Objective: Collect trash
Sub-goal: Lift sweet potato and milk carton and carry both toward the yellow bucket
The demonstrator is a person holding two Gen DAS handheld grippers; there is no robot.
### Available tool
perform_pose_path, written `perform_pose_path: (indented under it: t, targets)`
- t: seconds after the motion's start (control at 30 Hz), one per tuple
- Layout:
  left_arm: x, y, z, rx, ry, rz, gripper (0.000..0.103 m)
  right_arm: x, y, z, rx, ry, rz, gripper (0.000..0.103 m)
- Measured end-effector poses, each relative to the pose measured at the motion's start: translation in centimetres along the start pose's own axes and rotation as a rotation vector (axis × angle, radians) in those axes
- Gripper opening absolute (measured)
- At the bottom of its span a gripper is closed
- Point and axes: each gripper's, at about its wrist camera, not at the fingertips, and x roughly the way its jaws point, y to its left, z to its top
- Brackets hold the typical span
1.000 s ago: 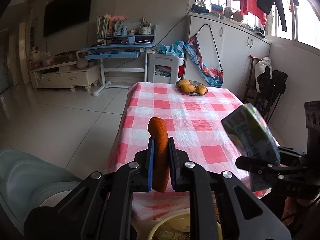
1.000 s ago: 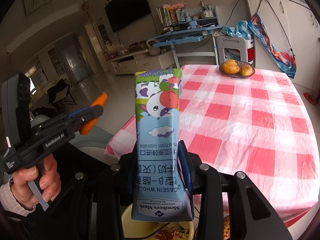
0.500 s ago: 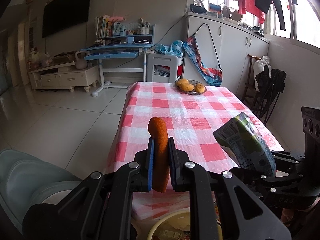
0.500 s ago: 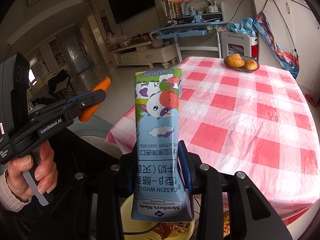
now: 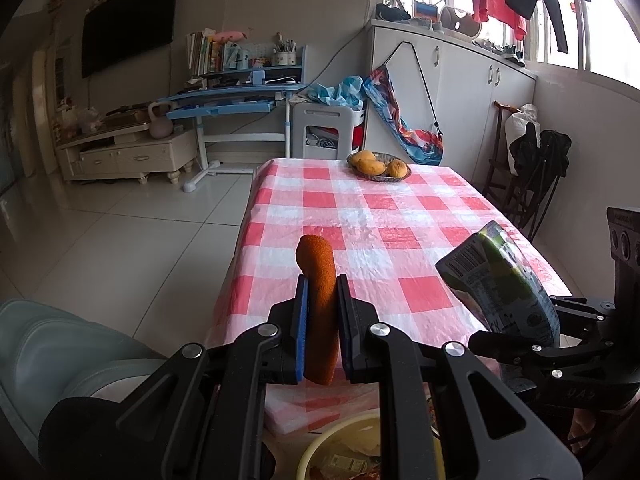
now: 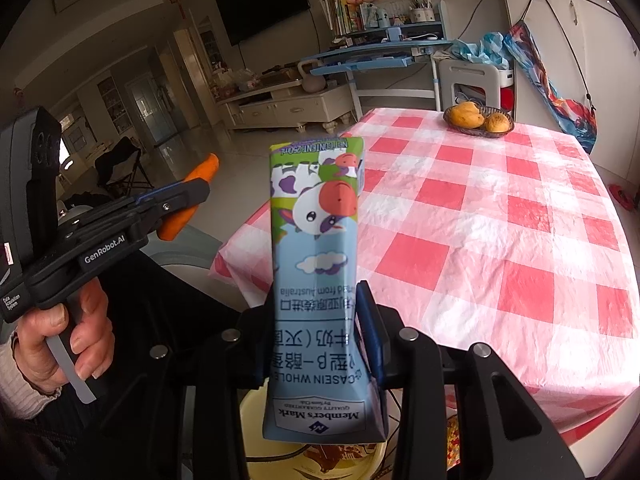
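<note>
My left gripper [image 5: 321, 292] is shut on an orange peel-like strip [image 5: 318, 280], held upright above a yellow bin [image 5: 320, 446] with trash in it. It also shows in the right wrist view [image 6: 192, 196] at the left, with the orange strip [image 6: 202, 170] sticking out. My right gripper [image 6: 318, 300] is shut on a blue milk carton [image 6: 316, 280] with a cartoon cow, held upside down over the yellow bin [image 6: 254, 404]. The carton also shows in the left wrist view [image 5: 504, 284] at the right.
A table with a red and white checked cloth [image 5: 384, 232] stands ahead, with a basket of mangoes [image 5: 378, 166] at its far end. A grey-green chair [image 5: 52, 356] is at the lower left. A dark chair [image 5: 532, 168] stands right of the table.
The right gripper with the carton has dropped lower and tilted beside the left gripper. The left gripper has barely moved and still holds the orange strip.
</note>
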Motion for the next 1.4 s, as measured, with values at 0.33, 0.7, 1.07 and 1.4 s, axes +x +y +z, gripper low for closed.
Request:
perform_pose_path:
  t: [0.33, 0.7, 1.07, 1.4]
  targets:
    - [-0.1, -0.5, -0.4, 0.013, 0.008, -0.007, 0.013, -0.8, 0.3, -0.7, -0.024, 0.02, -0.006, 0.037]
    - [-0.1, -0.5, -0.8, 0.011, 0.021, -0.013, 0.013, -2.1, 1.2, -1.1, -0.079, 0.037, -0.019, 0.037]
    - [-0.3, -1.1, -1.8, 0.033, 0.048, -0.016, 0.013, -2.8, 1.2, -1.9, -0.09, 0.056, -0.027, 0.037]
    - [-0.3, -1.5, -2.5, 0.041, 0.078, -0.013, 0.013, -2.3, 1.7, -2.3, -0.116, 0.09, -0.022, 0.037]
